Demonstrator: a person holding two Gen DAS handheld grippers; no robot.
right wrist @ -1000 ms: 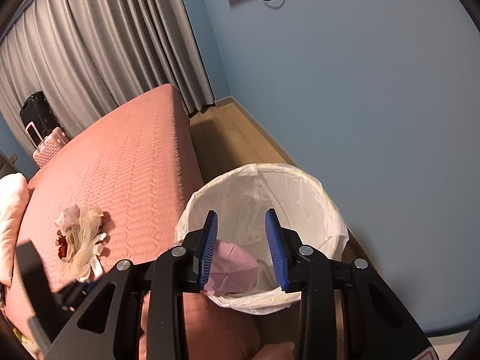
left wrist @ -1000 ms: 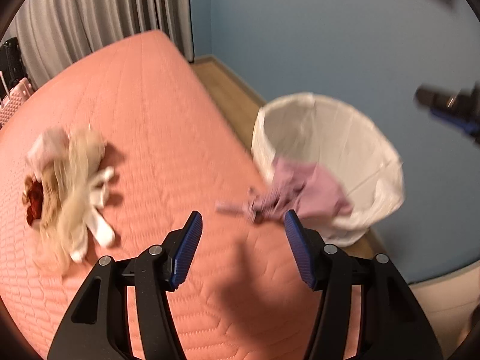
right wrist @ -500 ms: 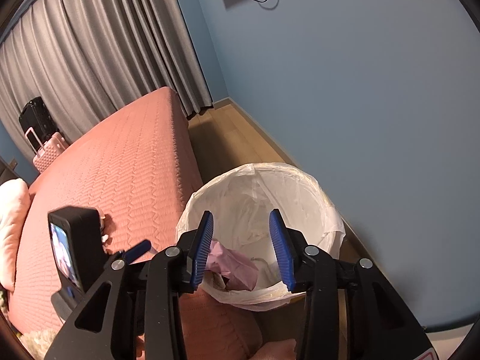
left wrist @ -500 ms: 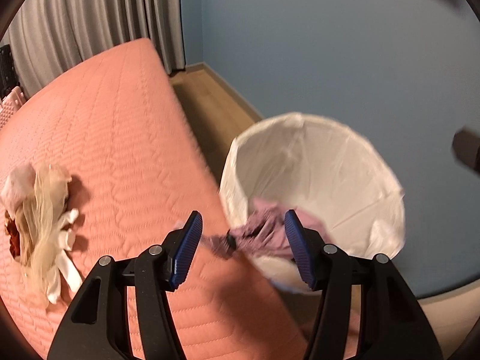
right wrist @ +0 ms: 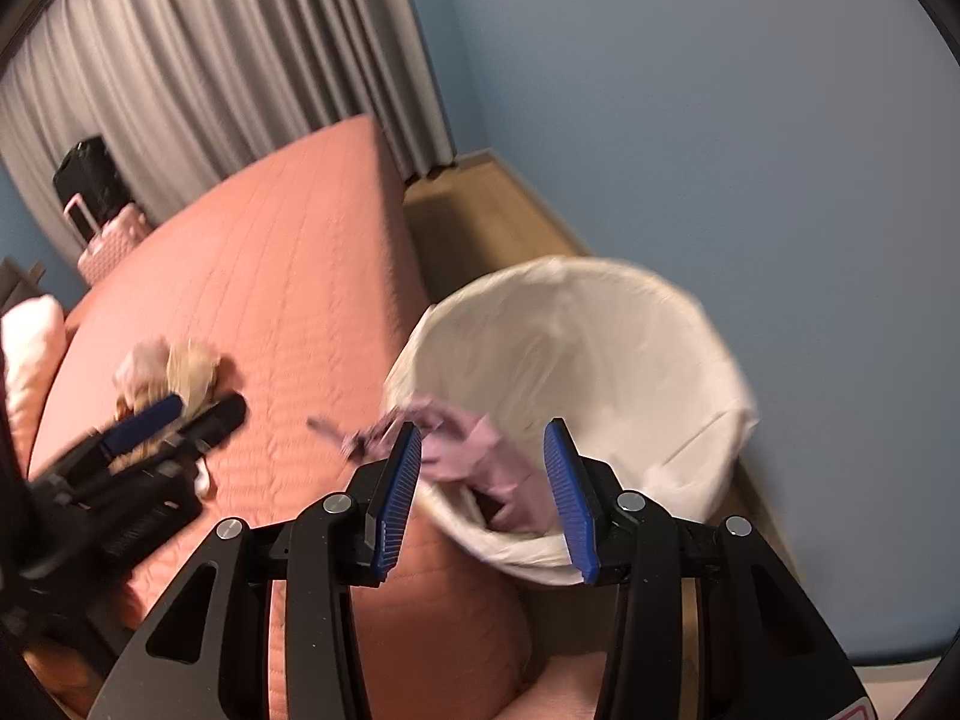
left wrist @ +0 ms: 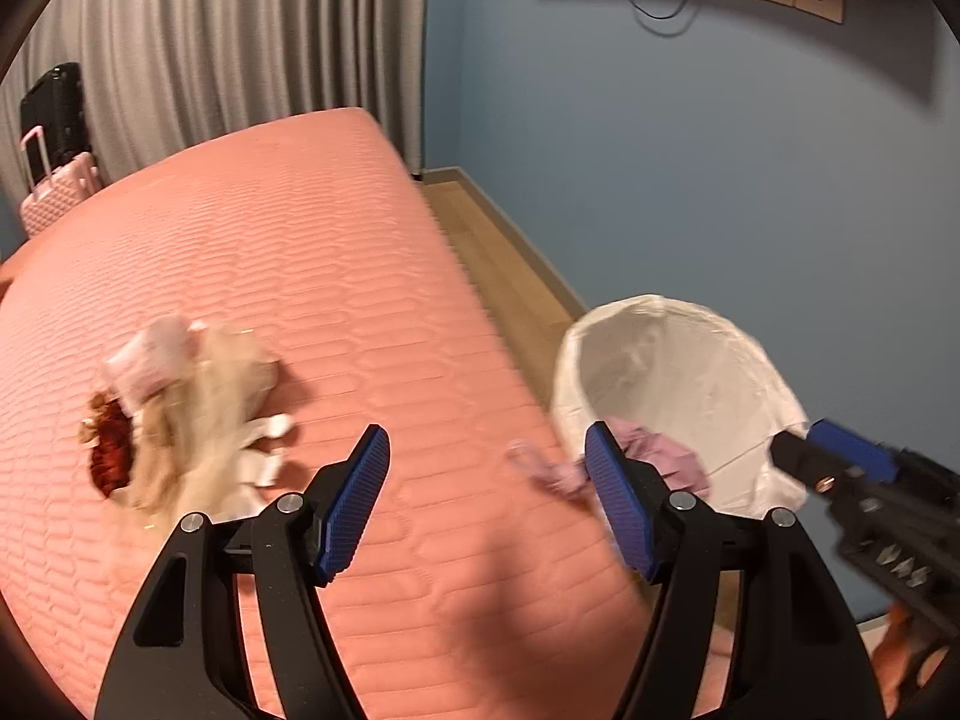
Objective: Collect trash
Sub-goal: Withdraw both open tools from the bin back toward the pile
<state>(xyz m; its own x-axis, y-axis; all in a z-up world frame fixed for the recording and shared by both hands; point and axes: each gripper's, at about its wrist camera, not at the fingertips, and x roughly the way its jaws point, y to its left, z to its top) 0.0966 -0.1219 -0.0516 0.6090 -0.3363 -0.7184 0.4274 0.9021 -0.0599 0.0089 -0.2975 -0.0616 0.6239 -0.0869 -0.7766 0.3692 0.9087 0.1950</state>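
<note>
So, we hold both tools angled downward over the near edge of the bed (left wrist: 336, 276). Our left gripper (left wrist: 486, 504) sits over the salmon quilt, jaws spread and opening, nothing between the pads. Off to its left lies a loose heap of trash (left wrist: 174, 414): pale tissue, a beige crumpled wrapper, a dark red scrap, all resting on the cover and blurred.

Our right gripper (right wrist: 489, 495) hangs over the near rim of the bin (right wrist: 660, 312), jaws parted and opening; the pads do not press on anything. A pink rag (right wrist: 474, 456) drapes across that rim, its long axis running from the bed side down into the liner, one thin tail poking out toward the mattress. In the left wrist view the same rag (left wrist: 660, 456) shows partly behind the right blue pad.

We see the white-lined bin standing on a wood floor (left wrist: 498, 246) between bed and blue wall (left wrist: 690, 150). Grey curtains (left wrist: 240, 42) at the back, pink suitcase (left wrist: 54, 192) and a black one far left.
</note>
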